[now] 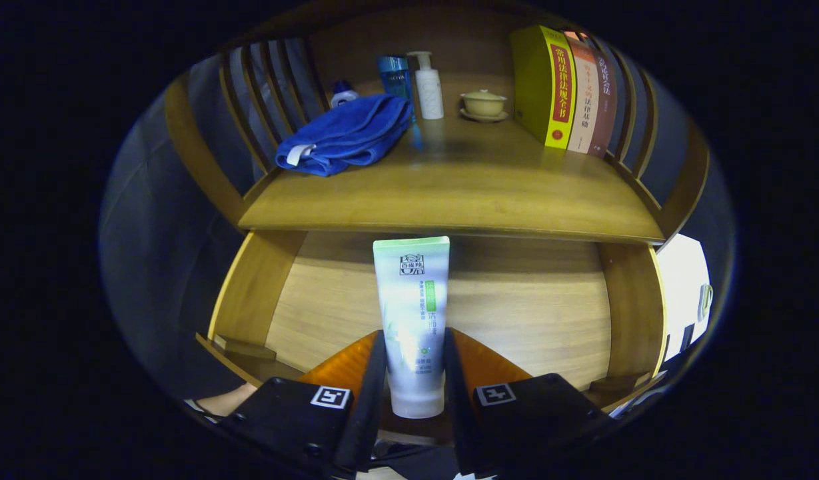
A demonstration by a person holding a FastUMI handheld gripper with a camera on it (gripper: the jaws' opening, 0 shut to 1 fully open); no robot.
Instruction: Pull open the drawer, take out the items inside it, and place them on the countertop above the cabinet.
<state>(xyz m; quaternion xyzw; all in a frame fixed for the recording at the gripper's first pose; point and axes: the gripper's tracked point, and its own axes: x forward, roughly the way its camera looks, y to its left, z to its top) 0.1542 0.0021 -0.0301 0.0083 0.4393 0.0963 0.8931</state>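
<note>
The tube [412,320] stands upright, pinched between both fingers of the gripper [414,373], over the open drawer [449,300] and below the countertop [449,193]. This looks like the carrying step; next it needs lifting onto bare wood beside the blue towel [346,137].
</note>
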